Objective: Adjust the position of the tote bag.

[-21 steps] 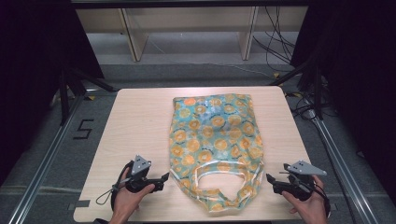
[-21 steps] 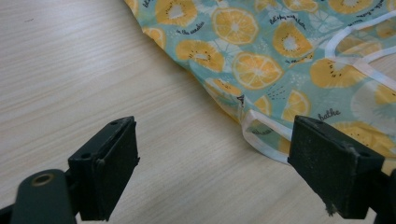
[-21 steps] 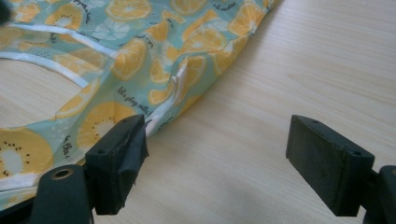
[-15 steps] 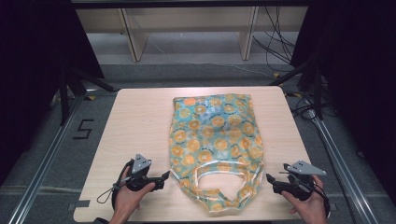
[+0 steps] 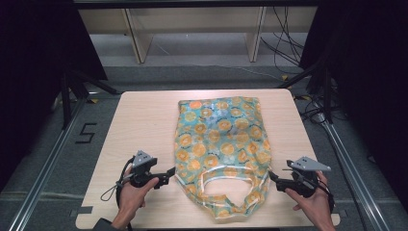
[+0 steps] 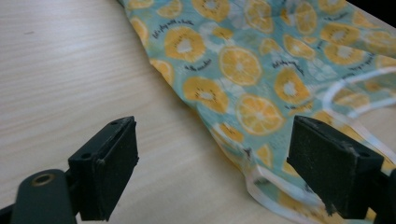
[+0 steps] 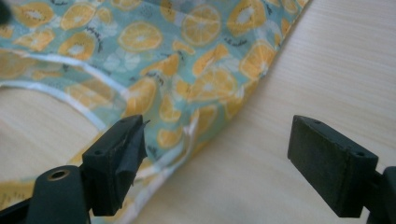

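Bag (image 5: 221,144) print text legible, left-gripper cam.

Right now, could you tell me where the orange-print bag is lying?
In the high view, the bag lies flat on the table, right of centre, handles toward the person, between the left claw and right claw.

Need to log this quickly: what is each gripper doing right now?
Left gripper: open, holding nothing, at the bag's edge.
Right gripper: open, holding nothing, at the bag's other edge.

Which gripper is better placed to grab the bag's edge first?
Left, marginally: the left gripper is almost at the bag edge; the right gripper sits slightly off. Both open.
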`<state>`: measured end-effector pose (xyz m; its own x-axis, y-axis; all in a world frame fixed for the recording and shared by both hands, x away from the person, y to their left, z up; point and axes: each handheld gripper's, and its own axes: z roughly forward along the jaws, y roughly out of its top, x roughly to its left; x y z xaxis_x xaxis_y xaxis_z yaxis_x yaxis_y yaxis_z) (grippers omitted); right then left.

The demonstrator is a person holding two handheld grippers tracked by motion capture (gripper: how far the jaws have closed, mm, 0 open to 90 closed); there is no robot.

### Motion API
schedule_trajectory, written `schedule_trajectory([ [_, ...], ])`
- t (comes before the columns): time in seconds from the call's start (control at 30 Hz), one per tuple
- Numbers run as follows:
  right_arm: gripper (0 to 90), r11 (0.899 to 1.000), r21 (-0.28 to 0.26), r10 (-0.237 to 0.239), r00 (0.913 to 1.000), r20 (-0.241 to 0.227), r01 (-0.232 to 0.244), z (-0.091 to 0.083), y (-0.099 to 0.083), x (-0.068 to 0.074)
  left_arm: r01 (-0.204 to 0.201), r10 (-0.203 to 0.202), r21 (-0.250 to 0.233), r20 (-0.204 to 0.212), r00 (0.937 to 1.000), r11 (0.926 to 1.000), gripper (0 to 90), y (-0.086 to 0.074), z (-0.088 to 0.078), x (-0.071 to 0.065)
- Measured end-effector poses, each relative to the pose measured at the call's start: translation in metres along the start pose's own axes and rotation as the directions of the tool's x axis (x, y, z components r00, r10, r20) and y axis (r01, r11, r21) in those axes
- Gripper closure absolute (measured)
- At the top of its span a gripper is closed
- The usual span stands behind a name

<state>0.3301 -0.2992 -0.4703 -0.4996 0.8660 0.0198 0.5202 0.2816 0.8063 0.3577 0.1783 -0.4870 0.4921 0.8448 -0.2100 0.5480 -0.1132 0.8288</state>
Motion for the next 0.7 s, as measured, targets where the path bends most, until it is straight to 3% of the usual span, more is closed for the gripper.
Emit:
schedule_trajectory([
  [0.03,19.5,1.000,0.004,0.027,0.9996,0.011,-0.027,0.003,0.004,0.002,0.003,-0.003,0.008,0.000,1.0000,1.0000,14.8,0.004,0.004,0.003],
  [0.07,19.0,1.000,-0.007,-0.015,0.9998,0.010,0.016,0.008,0.009,-0.003,0.019,-0.019,0.018,0.008,0.9998,0.9997,14.8,0.007,0.008,0.004],
  [0.13,18.8,1.000,0.008,-0.020,0.9997,0.011,0.020,0.019,0.017,-0.007,0.024,-0.024,0.025,-0.004,0.9997,0.9994,14.9,0.012,0.017,0.007],
  [0.17,18.9,1.000,0.023,-0.006,1.0000,-0.001,0.006,0.024,0.021,-0.008,0.029,-0.028,0.029,-0.013,0.9995,0.9992,14.9,0.015,0.022,0.008],
  [0.2,19.4,0.999,0.037,0.020,0.9996,0.019,-0.021,0.030,0.024,-0.009,0.028,-0.027,0.039,-0.018,0.9995,0.9989,14.8,0.017,0.028,0.010],
  [0.23,19.3,0.999,0.045,0.006,0.9997,0.024,-0.007,0.045,0.032,-0.019,0.011,-0.010,0.061,-0.013,0.9999,0.9981,16.1,0.019,0.033,0.012],
  [0.3,19.1,0.998,0.053,0.025,0.9992,0.030,-0.027,0.053,0.034,-0.022,0.015,-0.014,0.085,-0.009,0.9999,0.9963,17.9,0.023,0.044,0.016],
  [0.33,19.6,0.997,0.076,0.028,0.9981,0.054,-0.033,0.064,0.040,-0.030,0.015,-0.015,0.096,0.000,0.9999,0.9953,20.0,0.024,0.049,0.018],
  [0.37,20.1,0.995,0.093,0.041,0.9985,0.035,-0.044,0.071,0.042,-0.034,0.032,-0.032,0.094,0.000,0.9995,0.9951,21.6,0.025,0.055,0.018],
  [0.4,20.2,0.995,0.094,0.013,0.9988,0.046,-0.017,0.077,0.043,-0.038,0.023,-0.025,0.120,0.008,0.9997,0.9925,21.7,0.027,0.064,0.020],
  [0.43,20.8,0.992,0.117,0.044,0.9974,0.058,-0.051,0.080,0.044,-0.037,0.023,-0.025,0.120,0.008,0.9997,0.9925,21.7,0.027,0.064,0.020],
  [0.47,22.5,0.990,0.134,0.043,0.9984,0.036,-0.047,0.085,0.045,-0.039,0.030,-0.032,0.118,0.015,0.9994,0.9926,22.5,0.027,0.068,0.020],
  [0.57,25.6,0.988,0.147,0.031,0.9986,0.043,-0.037,0.092,0.045,-0.041,0.068,-0.073,0.121,0.037,0.9966,0.9903,24.2,0.027,0.080,0.019],
  [0.6,28.1,0.986,0.159,0.044,0.9983,0.037,-0.050,0.094,0.045,-0.041,0.026,-0.032,0.155,0.032,0.9990,0.9875,25.3,0.027,0.081,0.020],
  [0.63,31.6,0.986,0.152,0.058,0.9976,0.036,-0.063,0.096,0.046,-0.041,0.016,-0.021,0.160,0.030,0.9993,0.9871,28.2,0.028,0.083,0.020],
  [0.67,33.2,0.990,0.135,0.026,0.9994,0.021,-0.029,0.100,0.045,-0.044,0.015,-0.019,0.160,0.022,0.9996,0.9871,30.7,0.027,0.085,0.020],
  [0.7,33.7,0.985,0.163,0.048,0.9981,0.038,-0.053,0.099,0.044,-0.043,0.012,-0.016,0.154,0.029,0.9995,0.9880,33.7,0.028,0.086,0.021],
])
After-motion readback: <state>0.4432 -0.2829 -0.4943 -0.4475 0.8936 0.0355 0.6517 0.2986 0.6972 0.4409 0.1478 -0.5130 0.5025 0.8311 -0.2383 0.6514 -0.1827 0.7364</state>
